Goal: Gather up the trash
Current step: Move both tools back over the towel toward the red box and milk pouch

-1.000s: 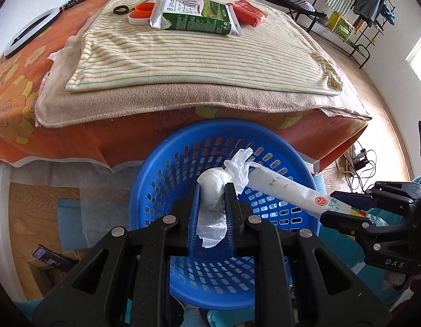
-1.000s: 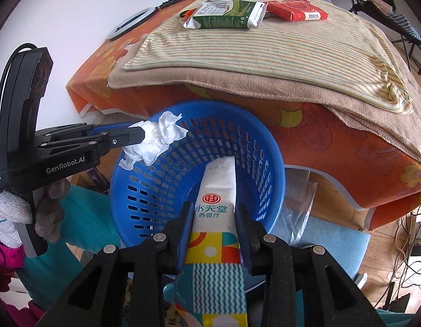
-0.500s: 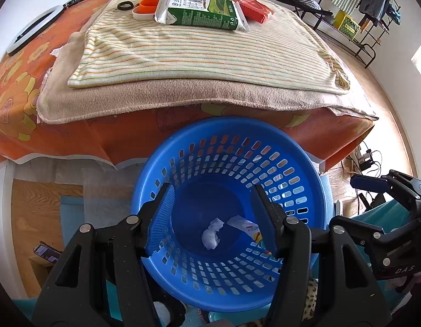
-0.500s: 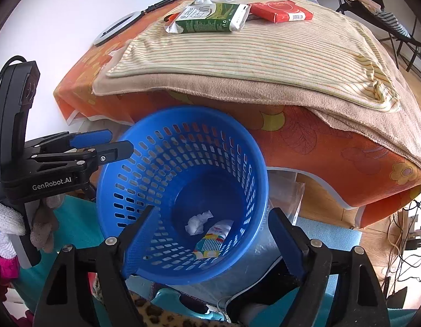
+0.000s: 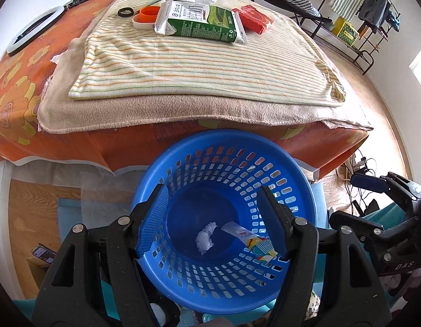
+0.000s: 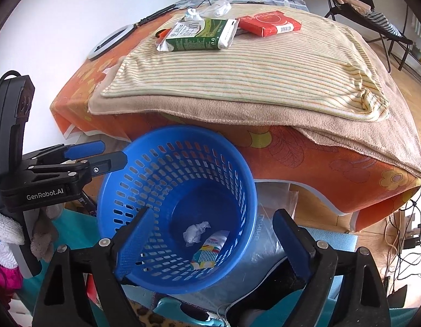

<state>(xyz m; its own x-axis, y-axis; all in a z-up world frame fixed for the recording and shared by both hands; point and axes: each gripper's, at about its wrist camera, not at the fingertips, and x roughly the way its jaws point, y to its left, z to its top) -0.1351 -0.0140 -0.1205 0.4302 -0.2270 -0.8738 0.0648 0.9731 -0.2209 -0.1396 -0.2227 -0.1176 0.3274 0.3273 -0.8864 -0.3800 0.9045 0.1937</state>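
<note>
Your left tool [image 5: 214, 218] and right tool [image 6: 210, 241] both hang wide and empty above the blue basket [image 5: 306, 190], which contains a crumpled tissue [image 5: 206, 237] beside a printed wrapper [image 5: 251, 241].

Bright daylight, soft shadows; sharp focus; strong fisheye bending, dark vignette at corners.

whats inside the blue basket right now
In the blue basket: a crumpled tissue and a colourful paper wrapper, lying beside each other on its bottom. The near wall hides part of the floor.
</note>
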